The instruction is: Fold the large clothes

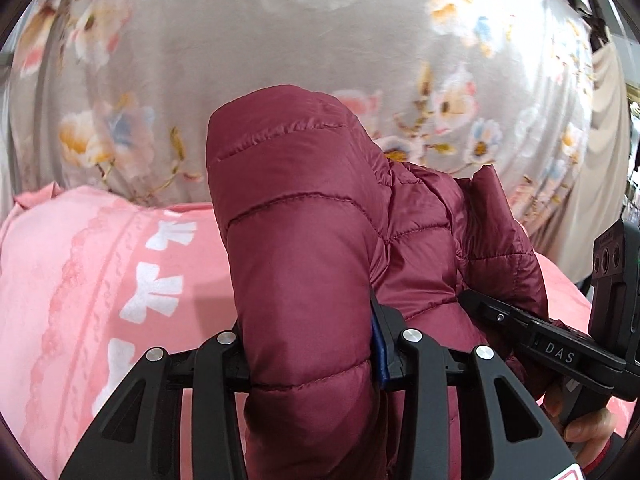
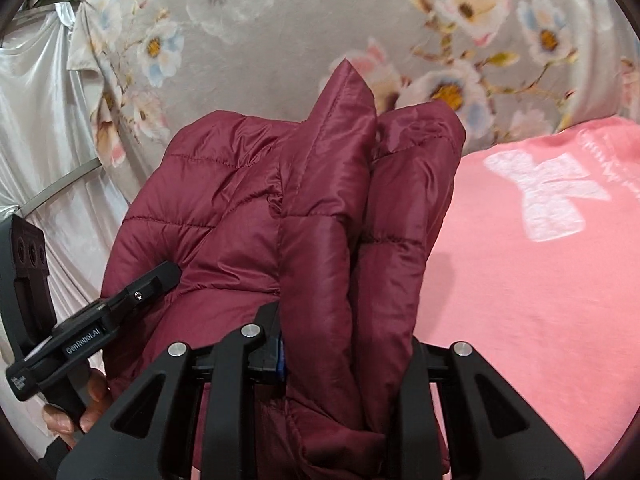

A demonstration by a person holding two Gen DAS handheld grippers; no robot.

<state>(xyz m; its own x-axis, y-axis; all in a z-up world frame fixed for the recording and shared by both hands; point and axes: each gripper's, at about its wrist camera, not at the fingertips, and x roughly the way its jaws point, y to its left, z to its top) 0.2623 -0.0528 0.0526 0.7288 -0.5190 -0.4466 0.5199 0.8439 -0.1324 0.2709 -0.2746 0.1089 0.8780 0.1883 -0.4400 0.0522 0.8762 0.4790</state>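
Note:
A dark red quilted puffer jacket is held up above a pink bedspread. My left gripper is shut on a thick fold of the jacket, which bulges up between its jaws. My right gripper is shut on another bunched fold of the same jacket. The right gripper also shows at the lower right of the left wrist view, close beside the jacket. The left gripper shows at the lower left of the right wrist view. Most fingertips are hidden by the fabric.
A pink bedspread with white bow prints lies under the jacket. A grey floral cloth lies beyond it. Shiny silver fabric hangs at the left of the right wrist view.

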